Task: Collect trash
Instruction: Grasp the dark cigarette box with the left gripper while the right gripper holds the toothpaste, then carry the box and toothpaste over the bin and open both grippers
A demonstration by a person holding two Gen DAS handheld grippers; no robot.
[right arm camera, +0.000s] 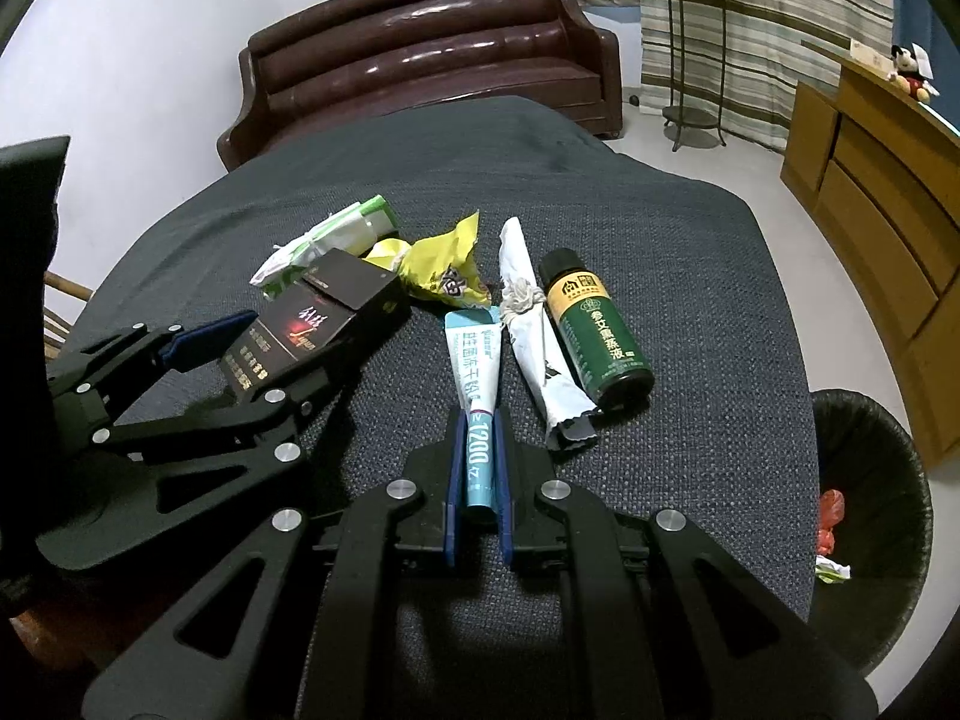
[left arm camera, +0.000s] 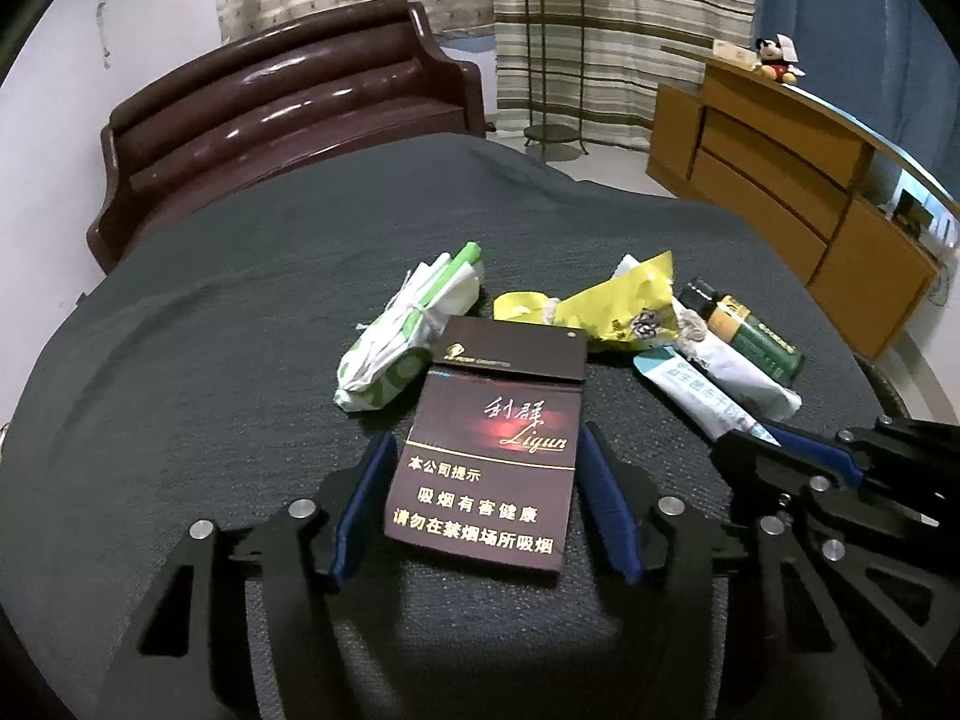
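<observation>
Left fingers (left arm camera: 483,498) straddle cigarette pack (left arm camera: 492,456), untouching; right fingers (right arm camera: 480,480) clamp sachet (right arm camera: 477,396).

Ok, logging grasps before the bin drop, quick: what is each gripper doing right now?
Left gripper: open, its fingers either side of the cigarette box, not clamped.
Right gripper: shut on the blue sachet.

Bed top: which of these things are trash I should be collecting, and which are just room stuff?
Job:
cigarette pack, between the left gripper jaws
teal sachet, in the right gripper
green-white wrapper
yellow wrapper
white wrapper
green bottle
black bin

Lying about:
headboard
cabinet
Mickey toy
plant stand
</observation>
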